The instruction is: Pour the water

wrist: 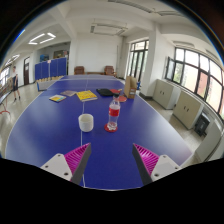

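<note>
The water bottle (114,113) stands upright on the blue table (40,130), well ahead of the claw (112,158) and a little toward its right finger, with its red label facing the camera and its cap seemingly still on, though the cap is too small to be sure of. The claw itself is spread wide and holds nothing: its two pink pads (76,157) sit apart at the near edge of the table, with only bare blue surface between them. Just beyond the fingers and slightly left of the bottle stands a white cup (86,122), near the bottle but not touching it; whether it has anything in it cannot be seen from this angle. Farther back on the table lie a yellow book (87,96) and a smaller yellow item beside it, and past those a brown paper bag (129,85) sits near the far end. Windows (190,75) line the wall to the right. As for progress, the job looks barely begun: the bottle has not been gripped or lifted, and nothing is tilted toward the cup. What remains, by my reading, is to reach forward, close on the bottle, carry it over the cup and tip it.
</note>
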Available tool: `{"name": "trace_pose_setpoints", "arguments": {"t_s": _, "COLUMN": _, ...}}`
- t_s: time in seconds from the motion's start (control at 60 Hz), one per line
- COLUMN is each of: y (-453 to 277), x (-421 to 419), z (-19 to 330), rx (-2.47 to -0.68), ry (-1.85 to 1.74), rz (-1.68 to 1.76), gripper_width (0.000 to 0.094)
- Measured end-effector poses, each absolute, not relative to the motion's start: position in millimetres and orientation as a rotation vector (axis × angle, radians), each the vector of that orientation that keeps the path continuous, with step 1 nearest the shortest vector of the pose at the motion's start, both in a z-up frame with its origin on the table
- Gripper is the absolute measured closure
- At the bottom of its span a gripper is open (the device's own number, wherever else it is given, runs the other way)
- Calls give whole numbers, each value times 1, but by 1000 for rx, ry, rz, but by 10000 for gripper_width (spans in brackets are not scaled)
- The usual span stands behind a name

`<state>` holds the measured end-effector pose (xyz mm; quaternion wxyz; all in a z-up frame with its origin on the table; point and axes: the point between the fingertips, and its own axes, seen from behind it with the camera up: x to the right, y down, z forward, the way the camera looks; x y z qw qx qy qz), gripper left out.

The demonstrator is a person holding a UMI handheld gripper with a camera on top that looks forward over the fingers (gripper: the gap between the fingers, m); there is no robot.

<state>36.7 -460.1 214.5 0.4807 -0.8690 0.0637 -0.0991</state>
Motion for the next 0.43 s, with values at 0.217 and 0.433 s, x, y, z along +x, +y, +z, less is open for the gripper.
{"name": "trace_pose_setpoints", "arguments": {"t_s": 0.217, "y": -526, "x": 18, "z": 236, "rx": -2089, "ry": 163, "rz": -224, "gripper_width": 84}}
{"name": "trace_pose_setpoints", "arguments": {"t_s": 0.433, "y": -546, "x": 19, "z": 245, "rx": -2080, "ry": 136, "rz": -251, "gripper_width": 81}}
